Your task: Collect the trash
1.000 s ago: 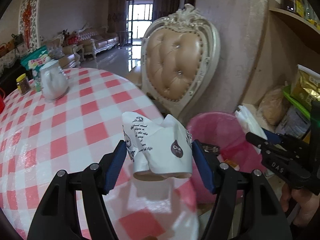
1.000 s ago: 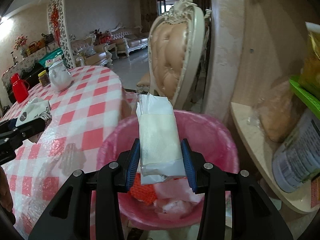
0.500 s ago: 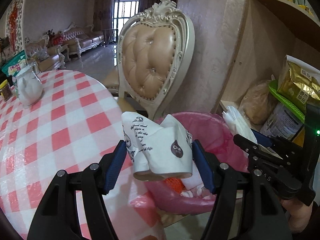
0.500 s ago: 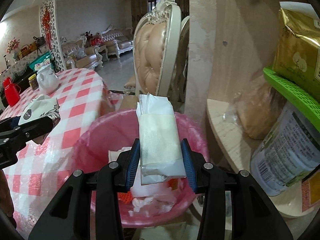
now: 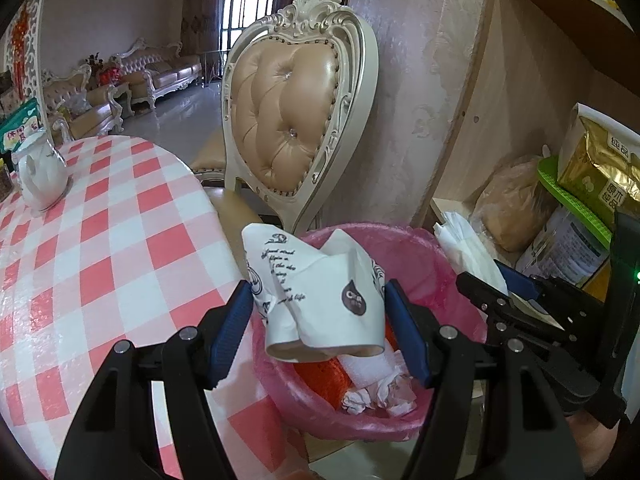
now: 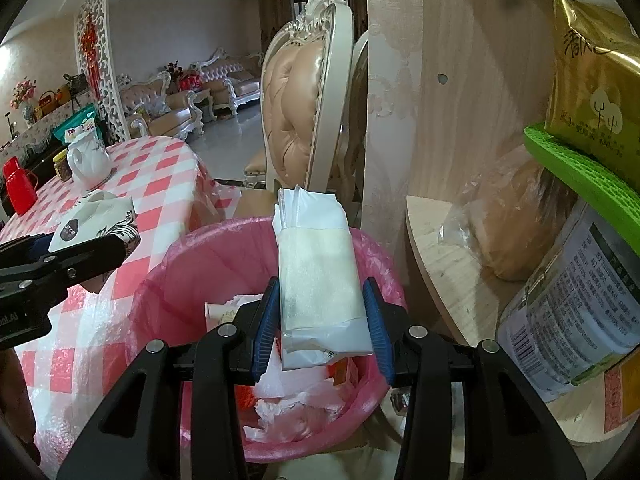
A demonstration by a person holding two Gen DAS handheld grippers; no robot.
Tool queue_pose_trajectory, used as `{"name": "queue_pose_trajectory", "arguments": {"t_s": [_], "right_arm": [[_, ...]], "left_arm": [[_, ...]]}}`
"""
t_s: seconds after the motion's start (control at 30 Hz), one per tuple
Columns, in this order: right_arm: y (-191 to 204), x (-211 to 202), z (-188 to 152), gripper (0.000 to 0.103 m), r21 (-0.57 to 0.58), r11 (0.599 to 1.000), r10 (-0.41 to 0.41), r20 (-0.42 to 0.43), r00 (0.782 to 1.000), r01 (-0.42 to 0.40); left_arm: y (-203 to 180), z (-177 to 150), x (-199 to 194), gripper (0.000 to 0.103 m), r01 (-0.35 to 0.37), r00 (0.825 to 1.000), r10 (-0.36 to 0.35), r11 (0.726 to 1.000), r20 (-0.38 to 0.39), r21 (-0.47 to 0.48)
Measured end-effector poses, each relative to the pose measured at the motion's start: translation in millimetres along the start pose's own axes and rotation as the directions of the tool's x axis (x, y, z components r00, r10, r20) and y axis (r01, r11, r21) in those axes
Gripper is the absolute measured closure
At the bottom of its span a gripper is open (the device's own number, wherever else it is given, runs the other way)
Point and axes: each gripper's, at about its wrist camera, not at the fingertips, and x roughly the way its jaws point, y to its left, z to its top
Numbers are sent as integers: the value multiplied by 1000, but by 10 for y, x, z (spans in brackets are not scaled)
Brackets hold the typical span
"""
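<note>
Crumpled paper cup, white with dark print, sits clamped between our left gripper's blue pads, over the near rim of the pink-lined trash bin beside the checked tablecloth. From the right wrist, we see our right gripper squeezing a white tissue packet above the bin's opening, which holds wrappers and paper.

Pinks, reds and whites around my bin

My bin is lined in pink; the bench wears red-and-white checks; the cup is white with black script; the pack is white; the chair is tan in a cream frame; the flask is red.
</note>
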Motion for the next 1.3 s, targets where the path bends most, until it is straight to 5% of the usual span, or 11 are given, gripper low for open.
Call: {"name": "queue_pose_trajectory", "arguments": {"t_s": [0.53, 1.3], "right_arm": [[5, -28, -16, 54, 5, 1000, -3, 0, 1000, 3], [-74, -642, -466, 27, 16, 1000, -1, 26, 1000, 1]], "left_arm": [[118, -63, -62, 27, 3, 1000, -4, 999, -9, -48], [15, -742, -598, 18, -1, 1000, 0, 999, -14, -40]]}}
